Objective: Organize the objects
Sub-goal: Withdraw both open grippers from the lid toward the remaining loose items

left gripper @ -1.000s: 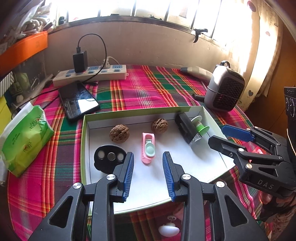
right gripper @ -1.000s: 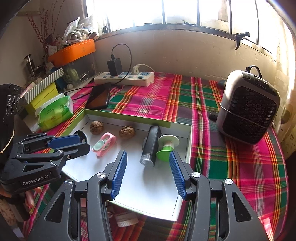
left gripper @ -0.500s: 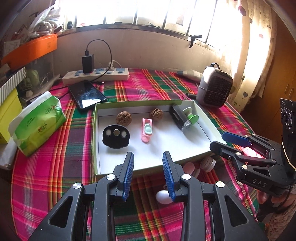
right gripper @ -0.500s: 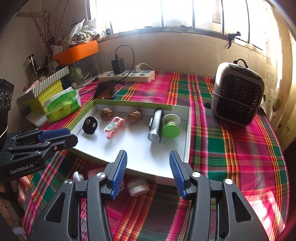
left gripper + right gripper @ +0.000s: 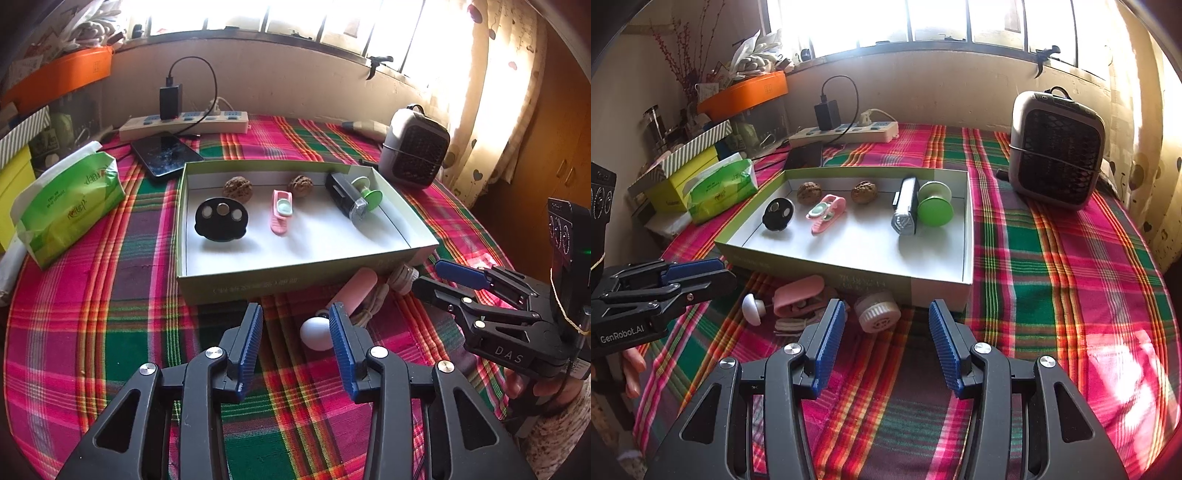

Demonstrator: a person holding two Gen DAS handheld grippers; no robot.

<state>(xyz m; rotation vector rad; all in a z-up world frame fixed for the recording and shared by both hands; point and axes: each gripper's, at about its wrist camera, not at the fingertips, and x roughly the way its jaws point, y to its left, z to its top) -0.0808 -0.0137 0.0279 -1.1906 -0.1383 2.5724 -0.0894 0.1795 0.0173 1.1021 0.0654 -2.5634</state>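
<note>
A shallow green box (image 5: 258,286) with a white floor holds two walnuts (image 5: 238,188), a black disc (image 5: 221,218), a pink clip (image 5: 280,211), a black torch (image 5: 345,197) and a green spool (image 5: 367,192). On the cloth in front of it lie a white egg-shaped piece (image 5: 314,332), a pink case (image 5: 356,291) and a cream round cap (image 5: 879,315). My left gripper (image 5: 295,317) hovers over the cloth, jaws opening, the white piece just beyond its right finger and untouched. My right gripper (image 5: 886,310) is open, the cream cap lying beyond its tips.
A green tissue pack (image 5: 70,206), a phone (image 5: 166,155) and a power strip (image 5: 184,123) sit behind and left of the box. A small grey heater (image 5: 1056,151) stands at the right. Yellow boxes and an orange tray (image 5: 746,92) crowd the far left.
Both grippers have drawn back from above the box to the cloth in front of it. The small items there have come into view. The left jaws stand wider.
</note>
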